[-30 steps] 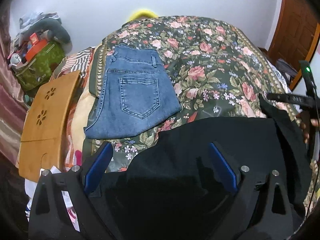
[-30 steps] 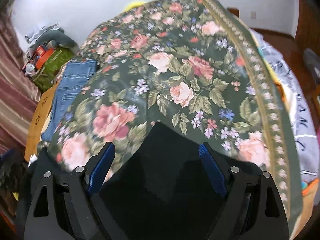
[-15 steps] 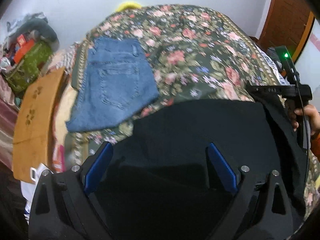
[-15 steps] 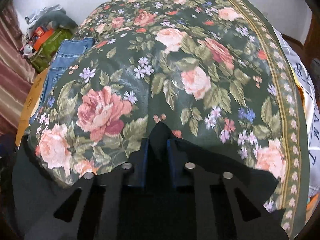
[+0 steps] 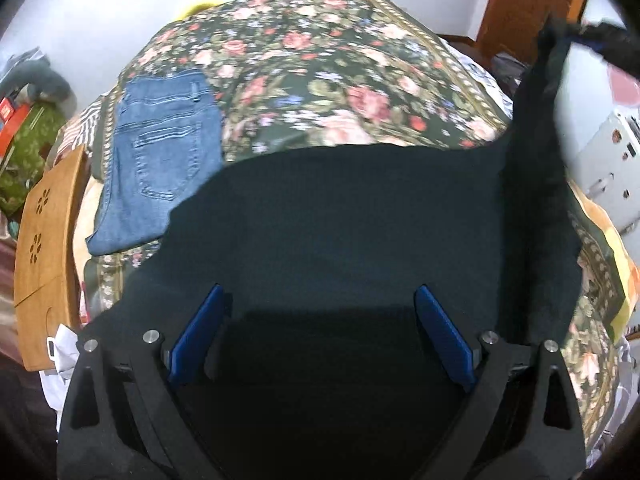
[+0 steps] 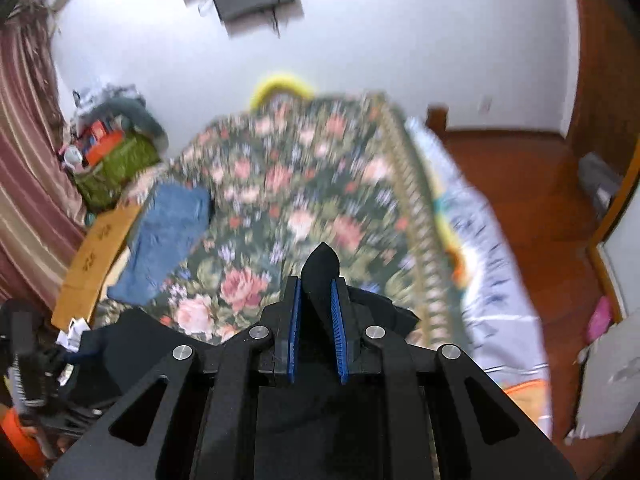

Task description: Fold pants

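Observation:
Black pants (image 5: pixel 360 220) lie spread on a floral bedspread (image 5: pixel 320 60). My left gripper (image 5: pixel 318 292) hovers over them, open, its blue pads (image 5: pixel 208 332) wide apart with only flat cloth below. My right gripper (image 6: pixel 316 284) is shut on a corner of the black pants (image 6: pixel 320 264), which pokes up between the pads. In the left wrist view that corner rises as a dark strip (image 5: pixel 536 92) toward the blurred right gripper (image 5: pixel 592 36) at the upper right. The rest of the pants hangs below the right gripper.
Folded blue jeans (image 5: pixel 164 152) lie on the bed's left side, also seen in the right wrist view (image 6: pixel 168 232). A wooden board (image 5: pixel 44 248) leans beside them. Clutter and a green bag (image 6: pixel 116 164) stand at the far left; wooden floor (image 6: pixel 520 184) lies to the right.
My right gripper closed on the pants' corner and rose, lifting that edge off the bed. My left gripper, still open, slid across the black pants, so the jeans sit further left.

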`<state>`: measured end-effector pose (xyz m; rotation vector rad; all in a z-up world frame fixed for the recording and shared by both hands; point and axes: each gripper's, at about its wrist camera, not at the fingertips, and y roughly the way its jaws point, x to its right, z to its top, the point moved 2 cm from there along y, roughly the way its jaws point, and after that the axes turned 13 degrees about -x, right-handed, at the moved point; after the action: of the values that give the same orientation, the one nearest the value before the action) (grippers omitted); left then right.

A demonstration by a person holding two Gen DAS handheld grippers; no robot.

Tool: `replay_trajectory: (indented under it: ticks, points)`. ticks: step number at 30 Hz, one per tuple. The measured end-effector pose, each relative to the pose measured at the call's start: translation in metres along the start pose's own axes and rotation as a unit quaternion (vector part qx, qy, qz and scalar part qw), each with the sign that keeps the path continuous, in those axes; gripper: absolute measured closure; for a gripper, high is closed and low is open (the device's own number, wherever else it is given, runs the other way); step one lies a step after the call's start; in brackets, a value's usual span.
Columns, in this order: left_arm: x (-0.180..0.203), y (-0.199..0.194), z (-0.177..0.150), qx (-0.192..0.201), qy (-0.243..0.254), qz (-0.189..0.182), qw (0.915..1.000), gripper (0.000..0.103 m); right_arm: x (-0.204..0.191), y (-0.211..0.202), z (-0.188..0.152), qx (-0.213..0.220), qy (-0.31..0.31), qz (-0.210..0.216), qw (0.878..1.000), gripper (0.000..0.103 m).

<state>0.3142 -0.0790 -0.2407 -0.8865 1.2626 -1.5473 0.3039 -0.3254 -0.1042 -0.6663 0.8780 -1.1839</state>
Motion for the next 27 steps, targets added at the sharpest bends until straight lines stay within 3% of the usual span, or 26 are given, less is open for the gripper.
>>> replay_trajectory:
  ticks: [2,4,9,12,16,21,27]
  points:
    - [0.017,-0.001,-0.001,-0.005,0.011,-0.013,0.9998,0.007,0.004,-0.028,-0.003,0.022,-0.005,-0.006,1.000,0.090]
    - [0.033,-0.003,-0.003,0.000,0.021,-0.003,0.9998,0.007,0.009,-0.038,-0.010,0.029,-0.009,-0.017,0.999,0.090]
    - [0.058,-0.001,-0.006,-0.010,0.042,-0.012,0.9990,0.007,0.031,-0.026,-0.054,-0.003,-0.001,-0.037,0.999,0.092]
    - [0.069,0.000,-0.010,-0.006,0.052,0.004,0.9986,0.007,0.047,-0.010,-0.090,-0.033,0.024,-0.040,0.998,0.093]
    - [0.070,0.000,-0.012,-0.001,0.039,0.000,0.9992,0.007,0.069,0.017,-0.137,-0.076,0.072,-0.037,0.994,0.093]
    - [0.069,-0.002,-0.014,0.006,0.030,-0.001,0.9995,0.007,0.079,0.041,-0.184,-0.109,0.109,-0.063,0.986,0.093]
    - [0.052,-0.026,-0.019,0.045,0.001,-0.008,0.9989,0.007,0.074,0.026,-0.185,-0.099,0.131,-0.050,0.985,0.085]
